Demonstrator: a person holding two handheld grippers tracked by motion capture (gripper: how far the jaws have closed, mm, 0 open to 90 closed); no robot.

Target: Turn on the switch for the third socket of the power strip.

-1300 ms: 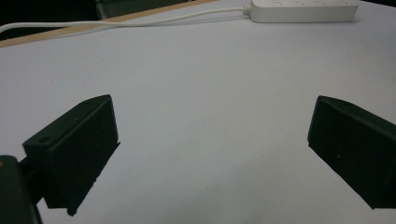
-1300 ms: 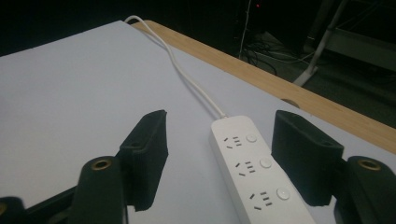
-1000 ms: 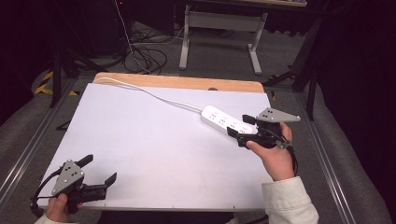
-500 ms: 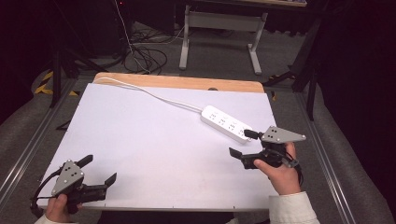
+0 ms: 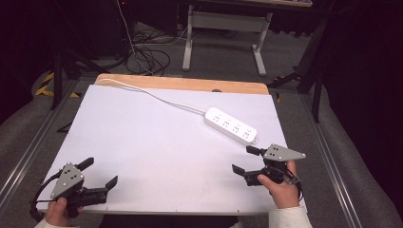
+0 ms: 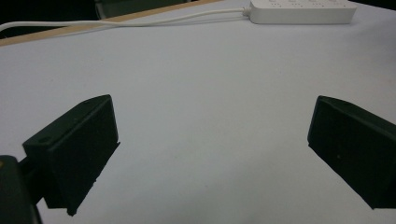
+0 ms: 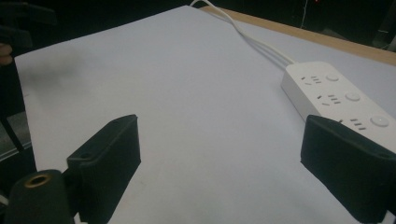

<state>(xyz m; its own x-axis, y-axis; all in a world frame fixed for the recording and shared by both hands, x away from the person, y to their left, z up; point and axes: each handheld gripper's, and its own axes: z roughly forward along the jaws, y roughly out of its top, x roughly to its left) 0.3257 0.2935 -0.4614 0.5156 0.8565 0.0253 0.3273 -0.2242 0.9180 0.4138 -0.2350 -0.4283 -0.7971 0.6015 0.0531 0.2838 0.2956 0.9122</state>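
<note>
The power strip is lying far-right on the counter, rigid, light, smooth; gripping across its narrow width looks best. Both grippers, left and right, are gaping wide, empty.

white cable — far end leaves the table

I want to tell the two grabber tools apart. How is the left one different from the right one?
The left gripper sits at the near left corner of the white table, far from the power strip; the right gripper sits at the near right, close to the power strip. The left gripper points rightward across the table, the right gripper leftward. Both are black, open, empty, and held in a hand.
</note>
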